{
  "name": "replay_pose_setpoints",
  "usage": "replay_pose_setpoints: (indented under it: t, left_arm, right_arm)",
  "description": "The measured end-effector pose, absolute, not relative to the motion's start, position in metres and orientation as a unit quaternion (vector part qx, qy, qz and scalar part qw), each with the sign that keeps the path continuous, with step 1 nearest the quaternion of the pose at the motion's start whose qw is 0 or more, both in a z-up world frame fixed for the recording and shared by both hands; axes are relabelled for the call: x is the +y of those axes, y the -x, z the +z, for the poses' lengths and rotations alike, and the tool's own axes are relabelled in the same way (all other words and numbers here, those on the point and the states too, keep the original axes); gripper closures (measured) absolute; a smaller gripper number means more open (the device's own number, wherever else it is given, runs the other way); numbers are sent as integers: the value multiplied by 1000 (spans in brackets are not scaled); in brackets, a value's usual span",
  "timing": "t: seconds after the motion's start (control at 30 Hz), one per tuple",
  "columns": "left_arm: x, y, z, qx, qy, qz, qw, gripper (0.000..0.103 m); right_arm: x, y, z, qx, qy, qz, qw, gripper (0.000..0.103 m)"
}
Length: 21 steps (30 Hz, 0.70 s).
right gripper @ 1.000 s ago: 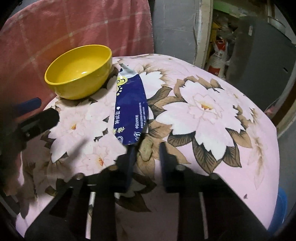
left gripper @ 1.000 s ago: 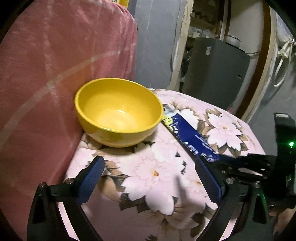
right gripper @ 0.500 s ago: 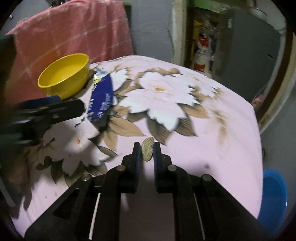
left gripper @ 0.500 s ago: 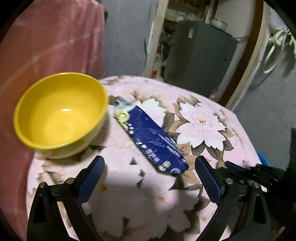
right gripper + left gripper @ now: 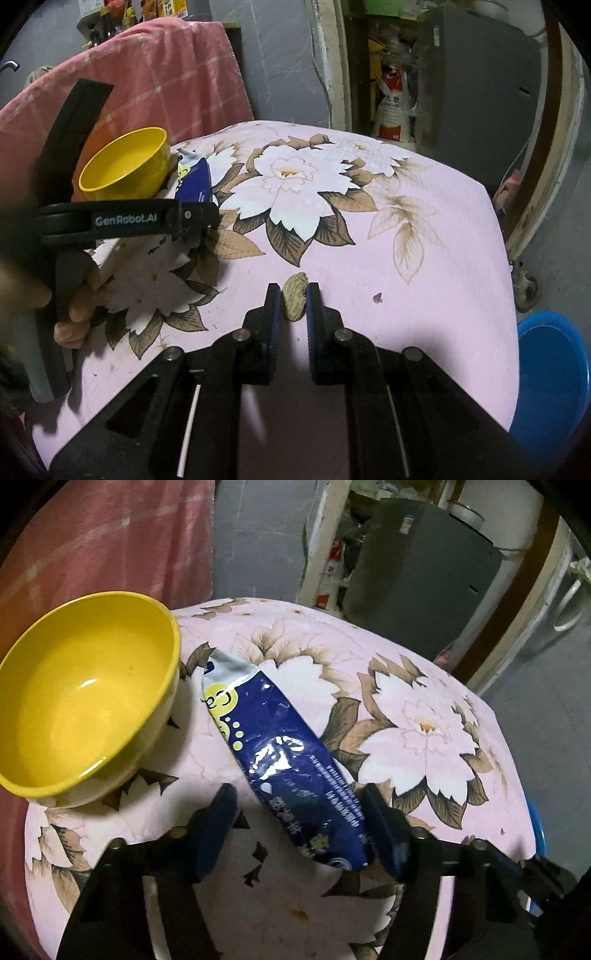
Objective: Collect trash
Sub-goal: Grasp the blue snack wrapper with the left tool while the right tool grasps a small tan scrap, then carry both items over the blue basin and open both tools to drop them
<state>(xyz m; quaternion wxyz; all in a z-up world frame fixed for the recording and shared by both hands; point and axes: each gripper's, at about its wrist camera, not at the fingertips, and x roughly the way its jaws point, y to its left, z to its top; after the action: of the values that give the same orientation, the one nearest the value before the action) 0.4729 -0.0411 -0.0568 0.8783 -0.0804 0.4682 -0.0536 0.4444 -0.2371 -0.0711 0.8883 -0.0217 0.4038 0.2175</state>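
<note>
A dark blue snack wrapper (image 5: 284, 760) lies flat on the pink flowered table cover (image 5: 424, 672), next to a yellow bowl (image 5: 81, 698). My left gripper (image 5: 303, 823) is open, its fingers on either side of the wrapper's near end. In the right wrist view my right gripper (image 5: 293, 300) is shut on a small tan nut shell (image 5: 294, 299) and holds it above the table cover (image 5: 369, 258). The left gripper's body (image 5: 122, 219), the bowl (image 5: 125, 170) and the wrapper (image 5: 195, 181) show at the left of that view.
A pink towel (image 5: 147, 74) hangs over a chair back behind the bowl. A blue bin (image 5: 550, 373) stands on the floor to the right of the table. A grey cabinet (image 5: 417, 576) and a sack (image 5: 393, 110) stand by the wall beyond.
My left gripper moved forward and right over the wrapper and narrowed around its near end. My right gripper drew back to the right with the shell held between its fingers.
</note>
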Motion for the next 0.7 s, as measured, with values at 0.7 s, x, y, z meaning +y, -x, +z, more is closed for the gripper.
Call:
replay_pose_setpoints:
  t: [0.7]
  left_arm:
    - [-47, -396, -27, 412, 141, -139, 889, 71]
  right_arm:
    - [-272, -395, -42, 340, -39, 198, 919, 73]
